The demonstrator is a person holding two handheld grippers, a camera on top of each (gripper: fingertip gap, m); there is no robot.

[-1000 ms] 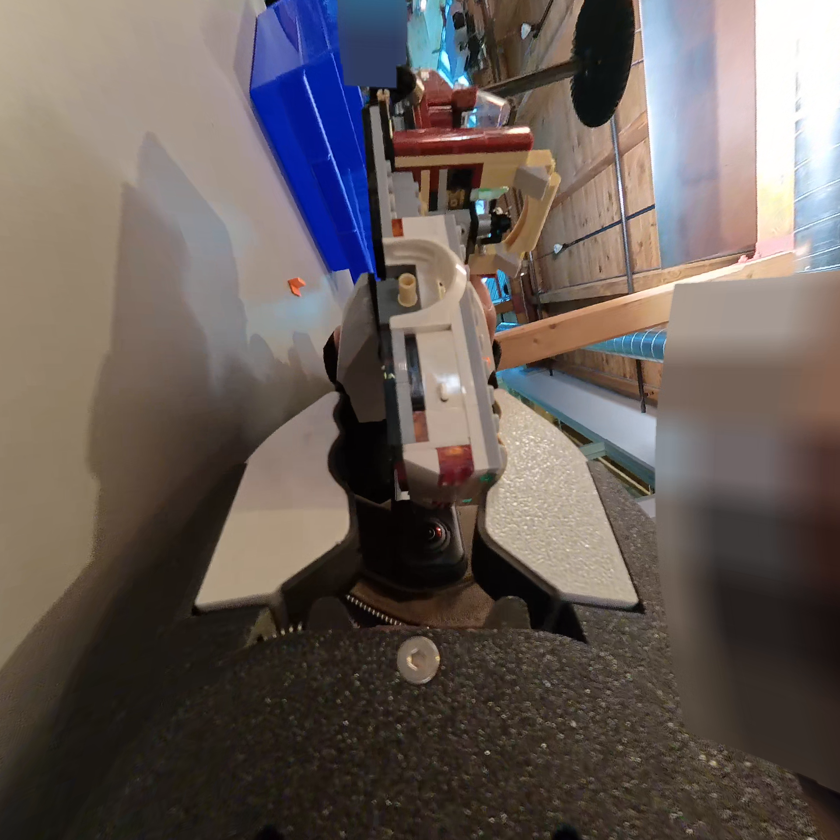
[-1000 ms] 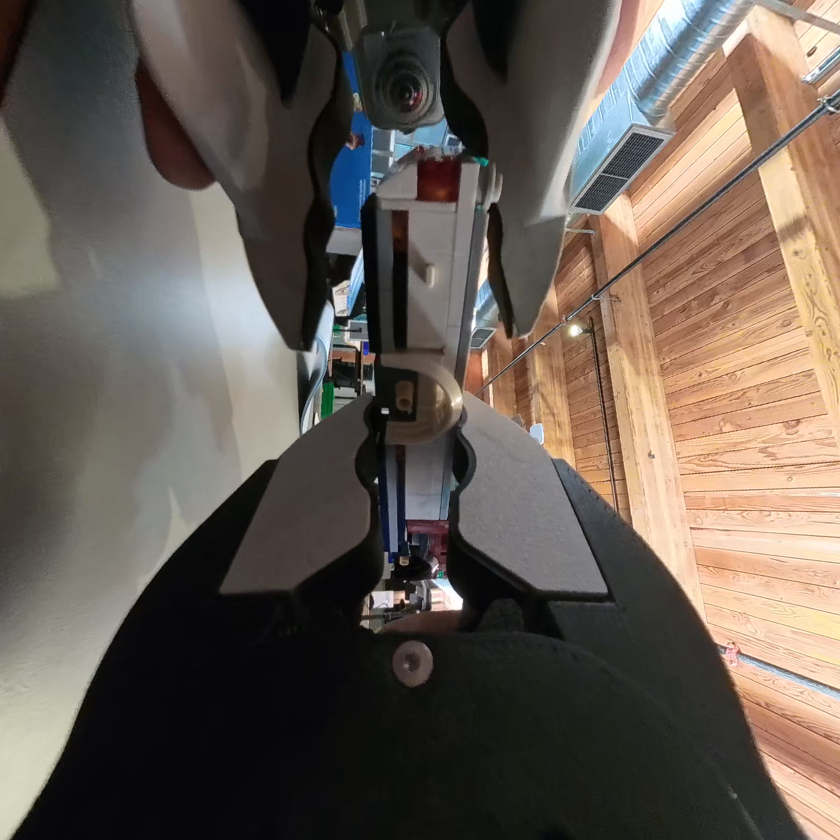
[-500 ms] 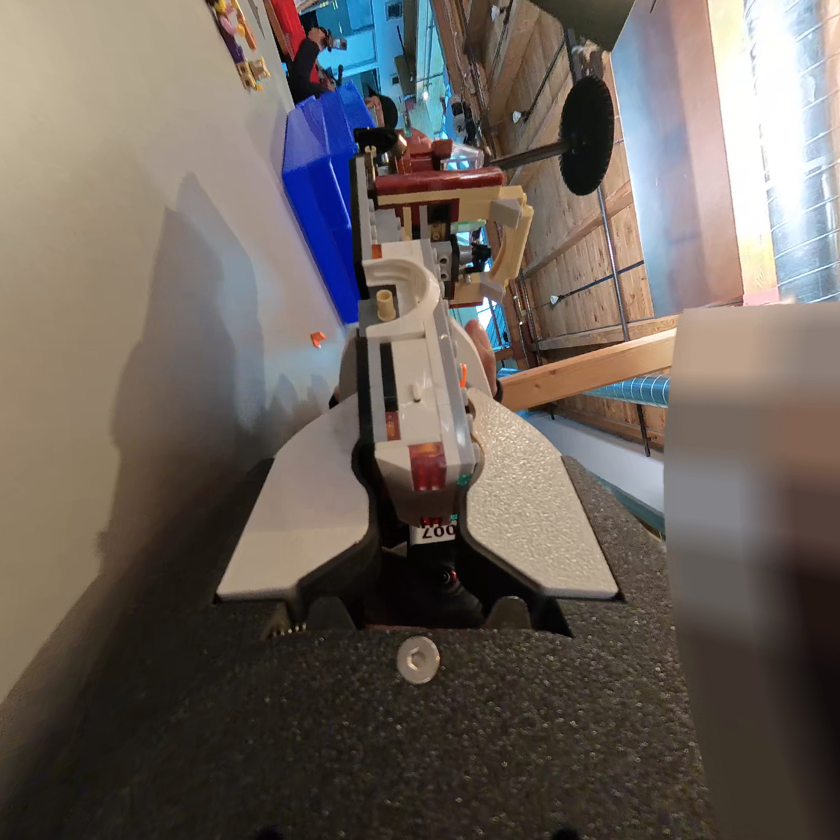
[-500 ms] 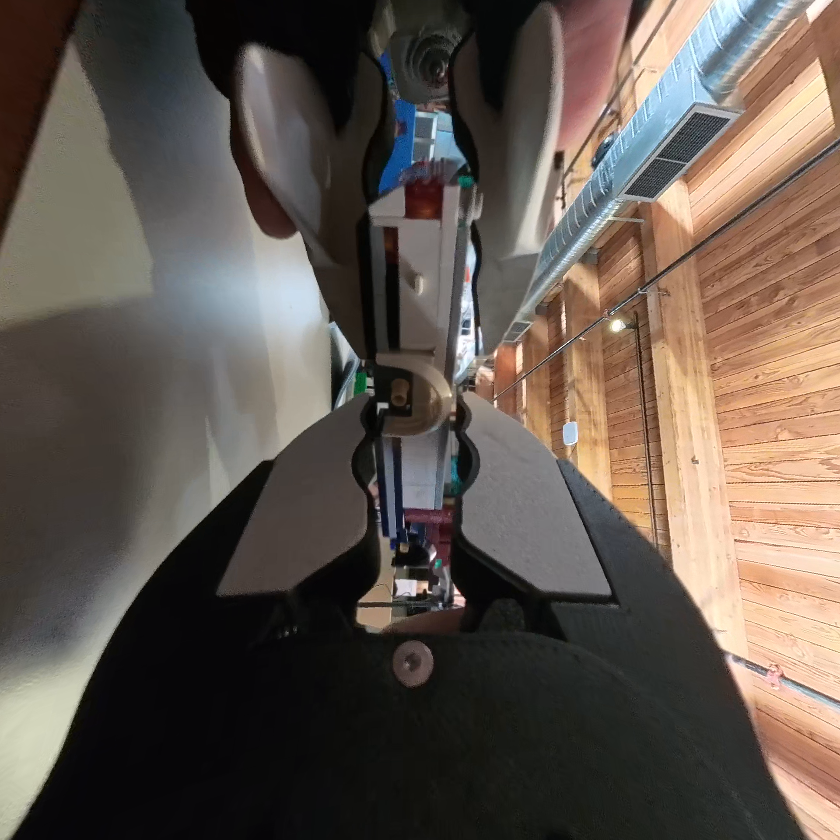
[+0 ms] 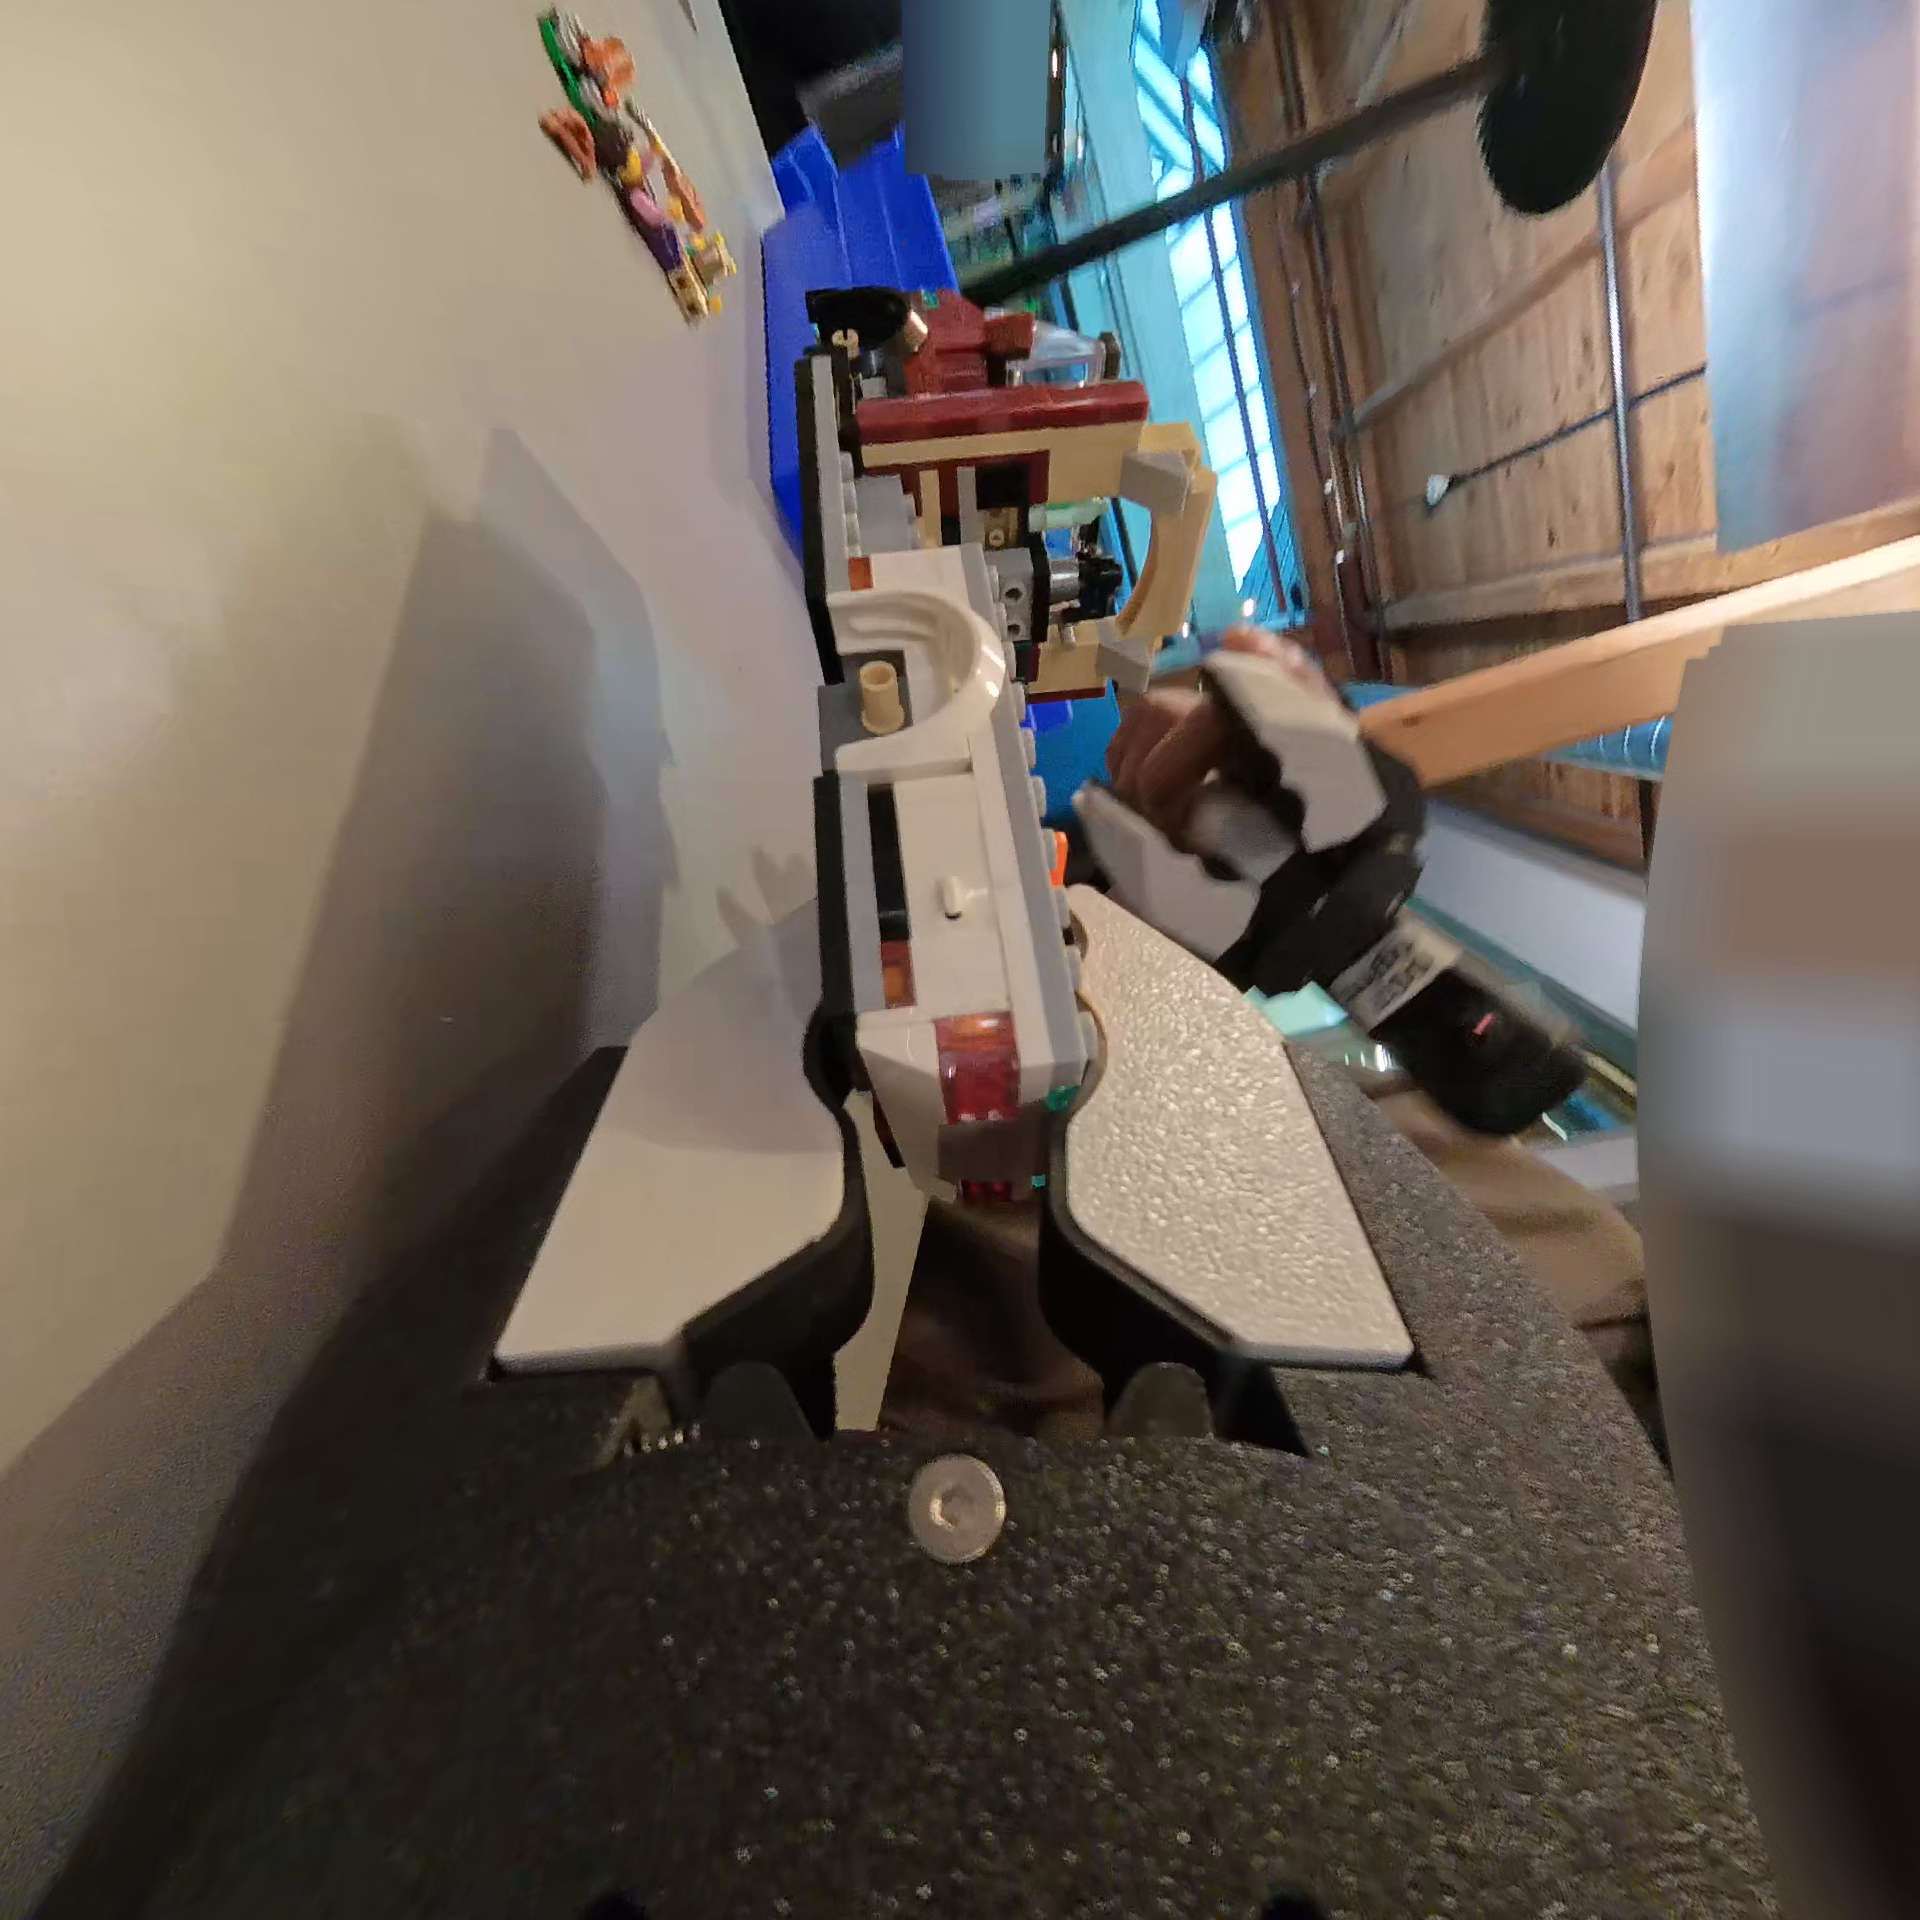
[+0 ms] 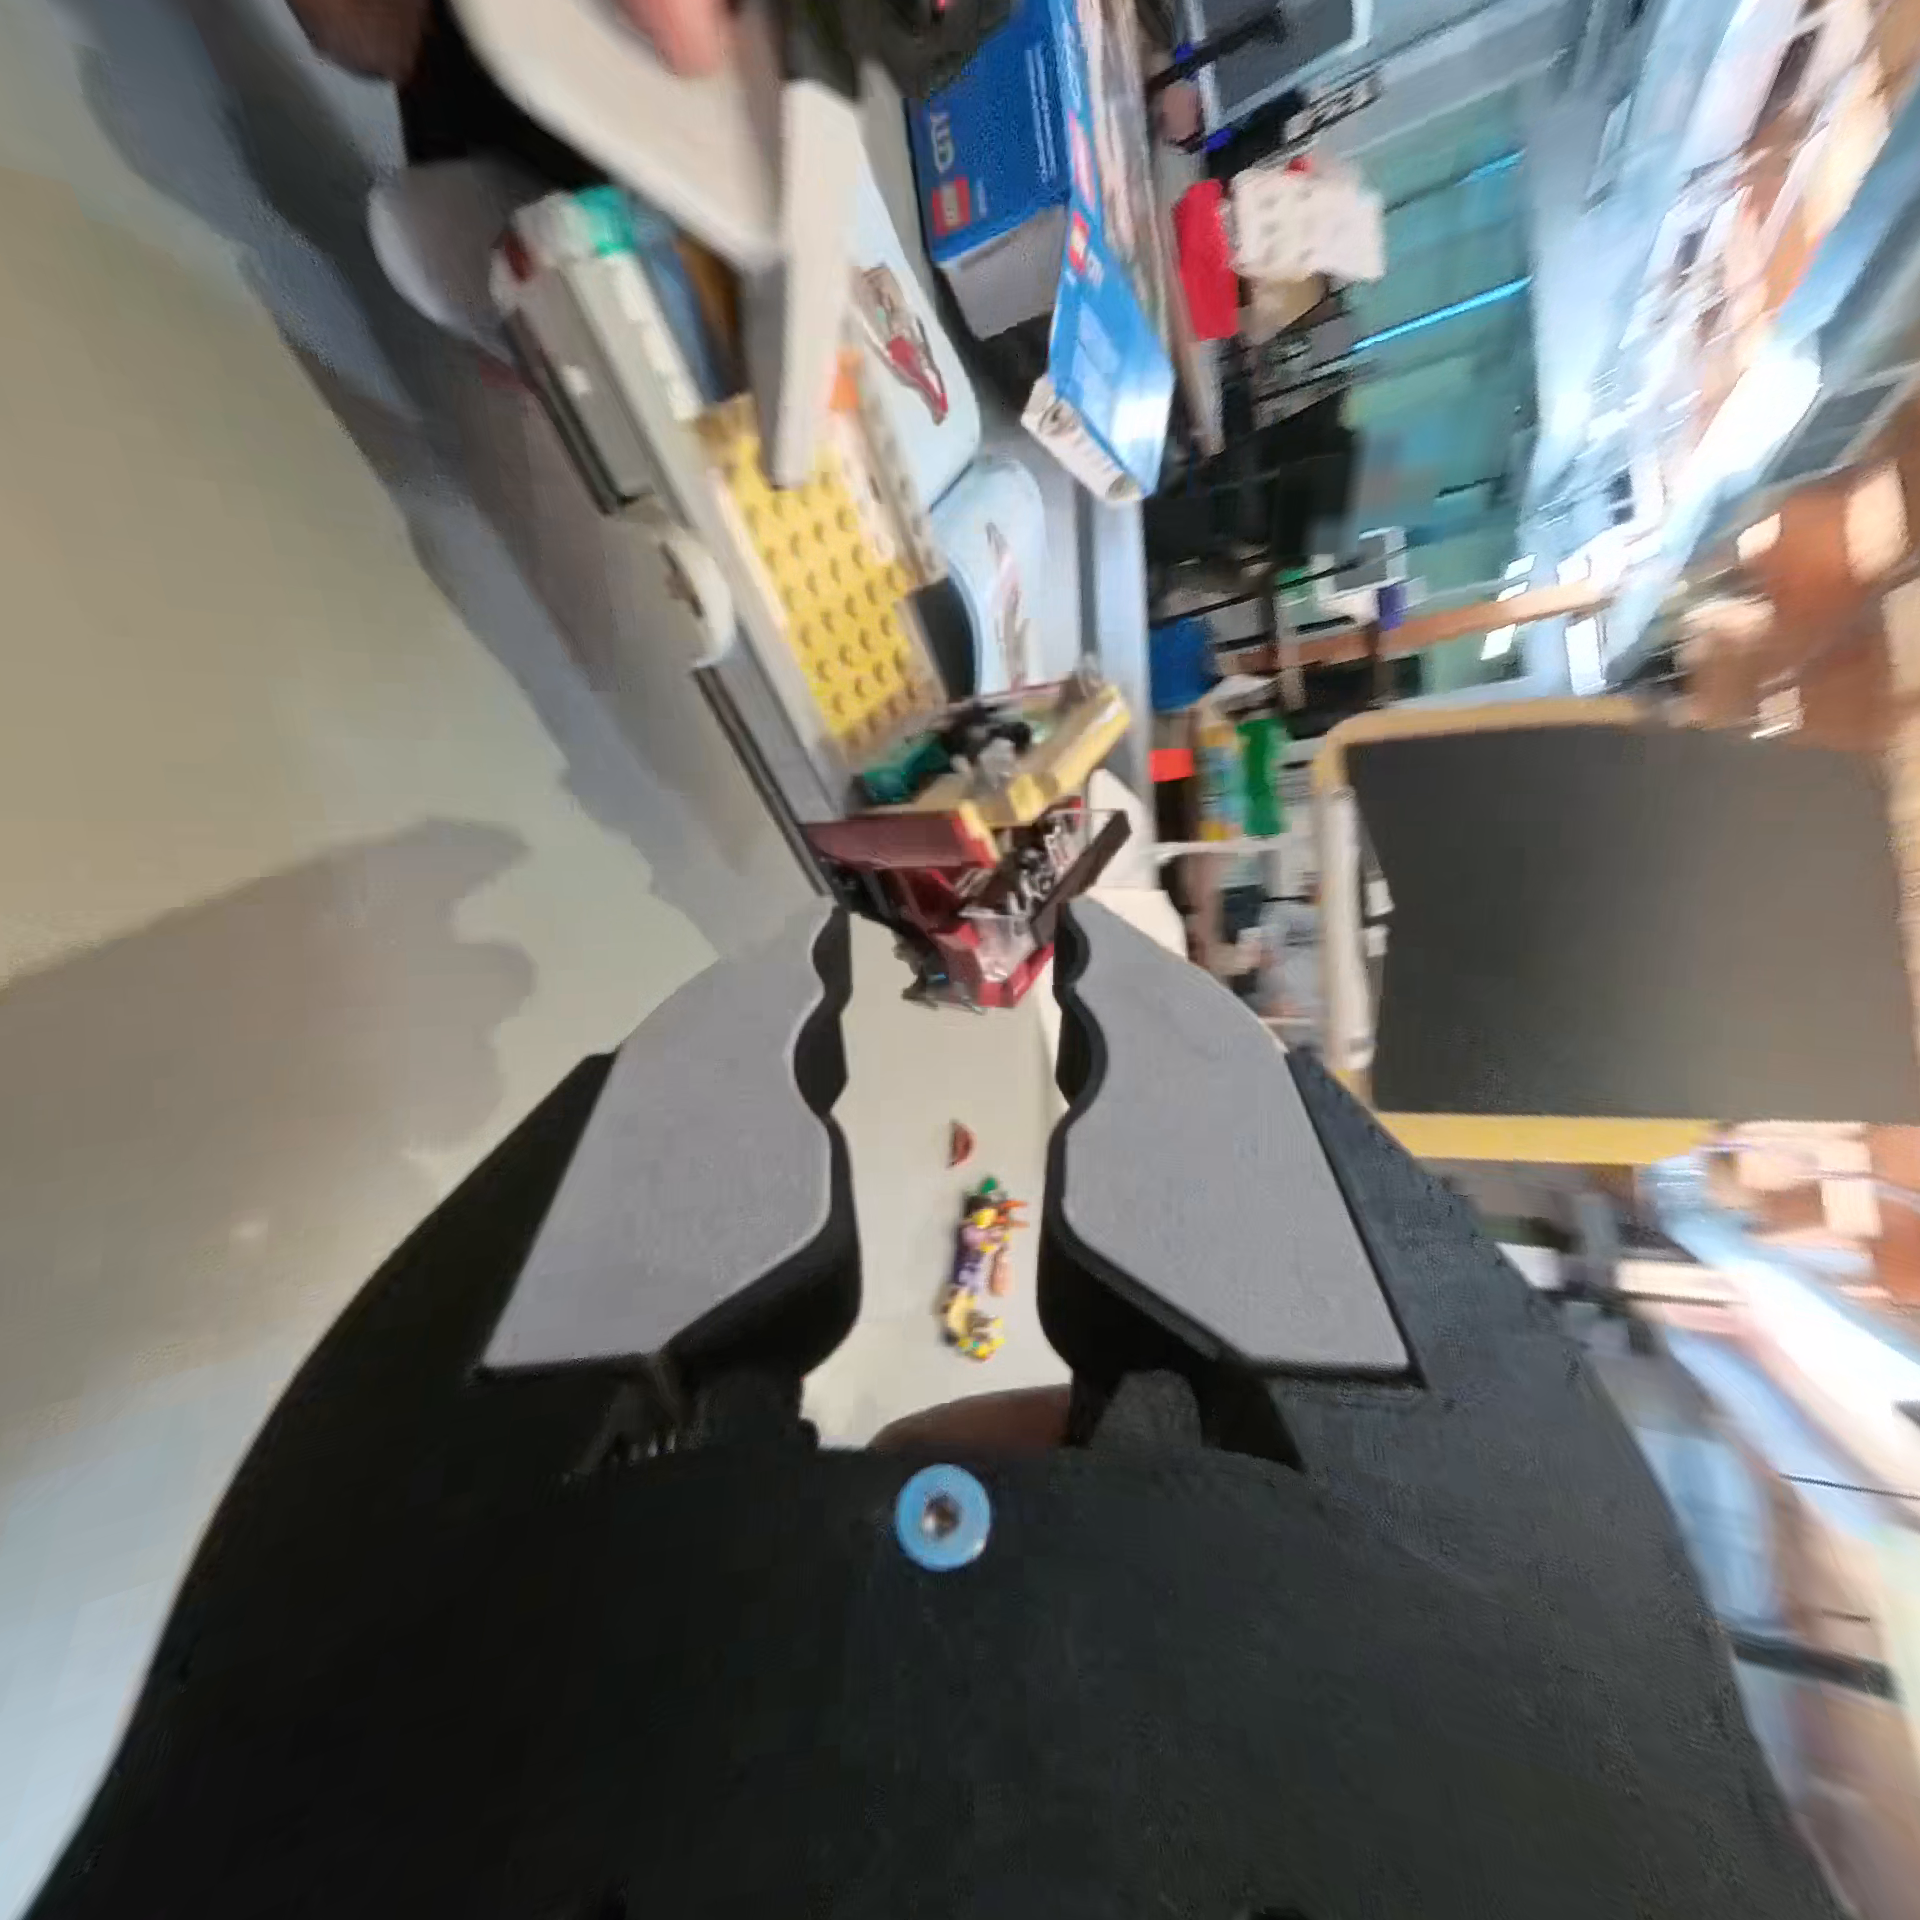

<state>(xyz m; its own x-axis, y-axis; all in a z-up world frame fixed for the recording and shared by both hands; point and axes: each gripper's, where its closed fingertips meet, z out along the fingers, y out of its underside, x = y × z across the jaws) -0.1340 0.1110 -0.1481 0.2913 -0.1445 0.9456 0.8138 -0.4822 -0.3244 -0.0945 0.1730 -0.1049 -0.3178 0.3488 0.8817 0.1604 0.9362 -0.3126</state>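
We see the left gripper [image 5: 961,1049] pinching the studded plastic brick model [image 5: 935,935] by its grey slab end, above the matte white table [image 5: 260,623]. Right gripper [image 6: 948,1023]: spread, bare, beside the model's dark-red end.

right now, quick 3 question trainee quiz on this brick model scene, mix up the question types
1. True or false: the left gripper has its jaws clamped on the white and grey end of the brick model.
2. What does the right gripper hold? A) the model B) a small figure C) nothing
3. Fill in: behind the model stands a ____ bin.

Key: 1 true; 2 C; 3 blue
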